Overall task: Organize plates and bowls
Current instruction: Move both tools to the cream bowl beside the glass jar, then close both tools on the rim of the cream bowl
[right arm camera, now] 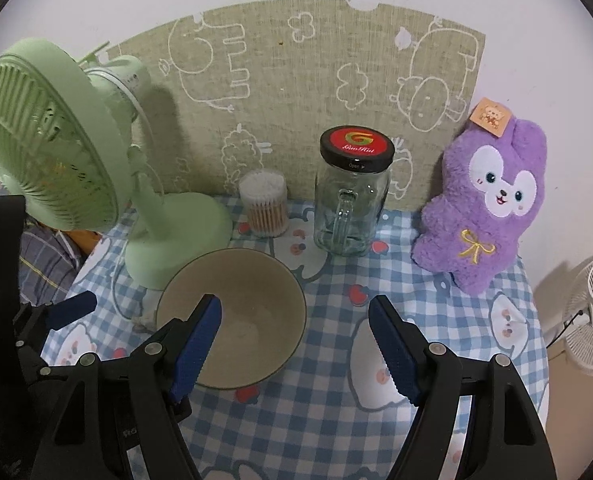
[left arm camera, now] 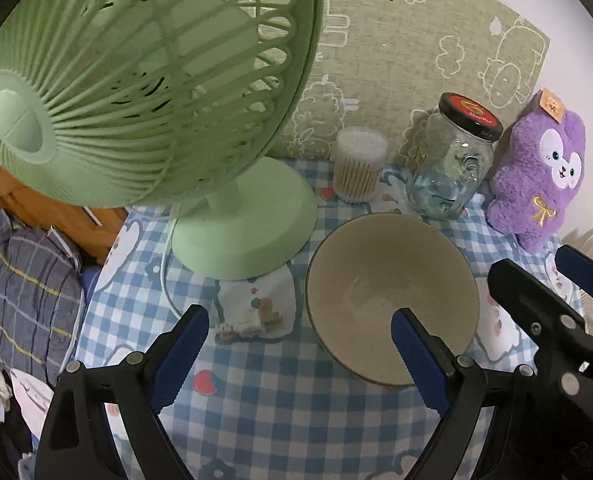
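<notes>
Hovering over the table (right arm camera: 320, 408), both jaw sets gape with nothing between the pads: left hand-held gripper (left arm camera: 300, 354) and right hand-held gripper (right arm camera: 294, 346). One bowl (right arm camera: 232, 318) sits upright and empty on the checked cloth, just in front of the fan base. Looks like stiff glazed ceramic: moderately heavy, slick, chippable, so pinching the rim wall, one pad inside and one outside, is probably safest. No plates visible. Behind it: one green fan (right arm camera: 52, 168), one tub of cotton swabs (right arm camera: 263, 208), one lidded glass jar (right arm camera: 352, 196), one purple plush (right arm camera: 484, 204).
</notes>
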`<state>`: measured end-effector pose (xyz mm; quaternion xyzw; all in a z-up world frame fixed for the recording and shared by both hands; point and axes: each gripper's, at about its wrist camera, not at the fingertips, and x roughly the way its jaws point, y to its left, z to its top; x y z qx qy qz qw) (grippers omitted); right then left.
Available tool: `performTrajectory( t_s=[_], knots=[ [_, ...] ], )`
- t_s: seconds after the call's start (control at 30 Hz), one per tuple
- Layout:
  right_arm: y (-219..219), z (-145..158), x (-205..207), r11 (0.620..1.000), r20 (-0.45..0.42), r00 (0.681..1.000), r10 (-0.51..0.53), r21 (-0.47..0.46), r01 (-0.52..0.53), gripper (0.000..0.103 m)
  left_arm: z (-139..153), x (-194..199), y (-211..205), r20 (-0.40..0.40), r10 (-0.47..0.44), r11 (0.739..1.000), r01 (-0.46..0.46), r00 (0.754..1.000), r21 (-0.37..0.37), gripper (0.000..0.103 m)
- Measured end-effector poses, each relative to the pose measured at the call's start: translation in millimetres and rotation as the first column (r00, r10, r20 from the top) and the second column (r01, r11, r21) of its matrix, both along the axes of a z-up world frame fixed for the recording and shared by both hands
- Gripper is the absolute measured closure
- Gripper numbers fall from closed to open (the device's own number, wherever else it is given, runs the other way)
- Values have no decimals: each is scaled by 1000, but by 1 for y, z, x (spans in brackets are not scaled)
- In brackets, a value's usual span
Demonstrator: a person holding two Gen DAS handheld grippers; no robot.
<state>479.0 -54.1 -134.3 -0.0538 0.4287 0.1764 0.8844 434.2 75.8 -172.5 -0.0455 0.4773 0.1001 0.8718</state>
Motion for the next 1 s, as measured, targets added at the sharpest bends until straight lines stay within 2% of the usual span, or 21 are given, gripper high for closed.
performTrajectory(
  t_s=[0.17, 0.23, 0.37, 0.5, 0.6, 0.67, 0.77, 0.93, 1.0],
  knots=[
    [1, -13, 13, 1000, -40, 999, -16, 15, 16, 25, -8, 8, 3, 6, 4, 1000, -4, 1000, -6, 10],
    [1, -18, 16, 1000, -40, 999, -25, 8, 25, 25, -13, 11, 3, 7, 0, 1000, 0, 1000, -11, 15],
    [4, -28, 21, 1000, -50, 998, -28, -12, 27, 37, -24, 18, 2, -23, -3, 1000, 3, 1000, -9, 22],
    [4, -41, 27, 999, -82, 996, -36, -7, 35, 46, -34, 24, 1, -43, -12, 1000, 11, 999, -28, 38],
    [4, -47, 29, 999, -91, 995, -35, -16, 34, 56, -38, 28, 0, -52, -14, 999, 12, 999, -37, 48],
    [6, -52, 30, 999, -96, 995, -27, -42, 23, 64, -37, 28, -1, -44, -15, 999, 13, 999, -46, 49],
    [5, -58, 32, 999, -122, 992, -25, -34, 21, 75, -37, 30, -5, -47, -36, 997, 33, 998, -71, 60],
    [5, -63, 33, 1000, -142, 990, -24, -17, 22, 83, -40, 33, -13, -65, -53, 998, 51, 996, -34, 70],
    [7, -63, 33, 1000, -141, 990, -18, -18, 16, 84, -41, 33, -13, -57, -44, 999, 43, 997, -28, 76]
  ],
)
